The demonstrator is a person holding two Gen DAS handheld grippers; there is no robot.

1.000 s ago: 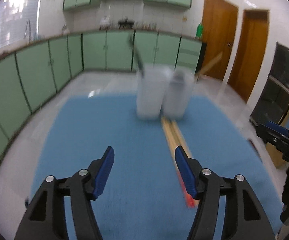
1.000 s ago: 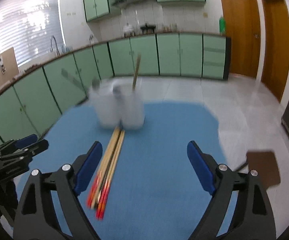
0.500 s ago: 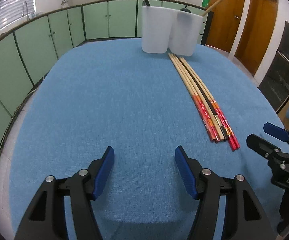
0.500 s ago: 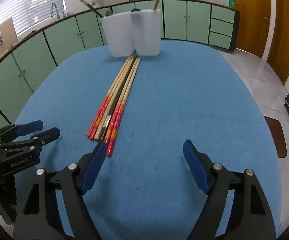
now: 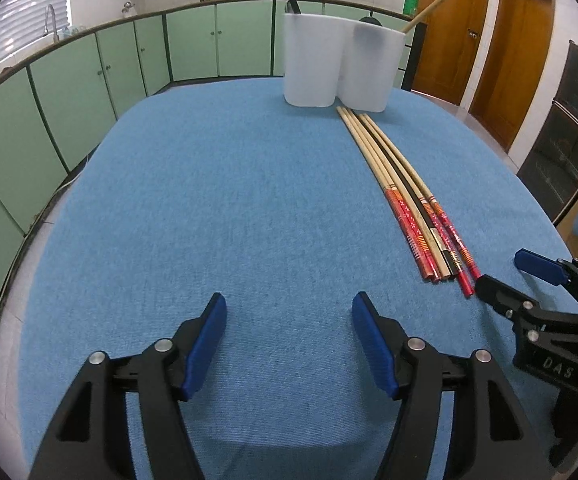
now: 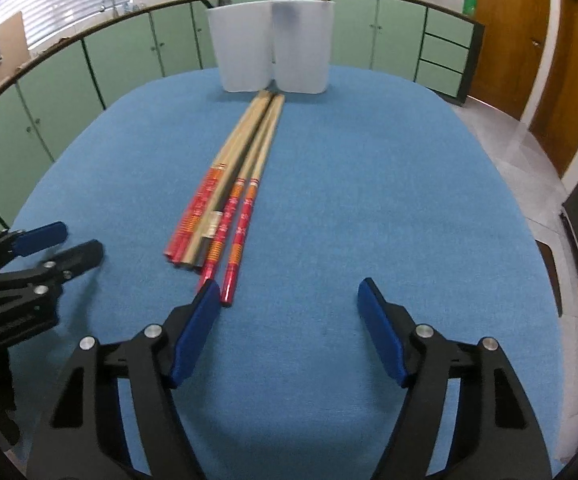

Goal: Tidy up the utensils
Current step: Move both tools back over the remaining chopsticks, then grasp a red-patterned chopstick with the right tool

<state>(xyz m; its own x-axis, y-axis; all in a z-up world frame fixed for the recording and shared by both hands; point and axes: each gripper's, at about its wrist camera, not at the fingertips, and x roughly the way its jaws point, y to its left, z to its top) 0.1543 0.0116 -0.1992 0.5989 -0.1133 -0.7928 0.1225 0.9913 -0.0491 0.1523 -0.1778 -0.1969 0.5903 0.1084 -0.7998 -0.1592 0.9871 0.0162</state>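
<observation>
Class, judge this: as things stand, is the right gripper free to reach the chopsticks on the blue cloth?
Probably yes. The right gripper is open, the chopsticks lie just ahead of its left finger, and nothing sits between them.

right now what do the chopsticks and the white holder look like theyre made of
Chopsticks: likely bamboo or wood, pale tan matte shafts, glossy red-orange patterned ends; one in the bundle looks dark lacquered.
White holder: probably frosted plastic, translucent, since utensils inside show as dim shadows.
</observation>
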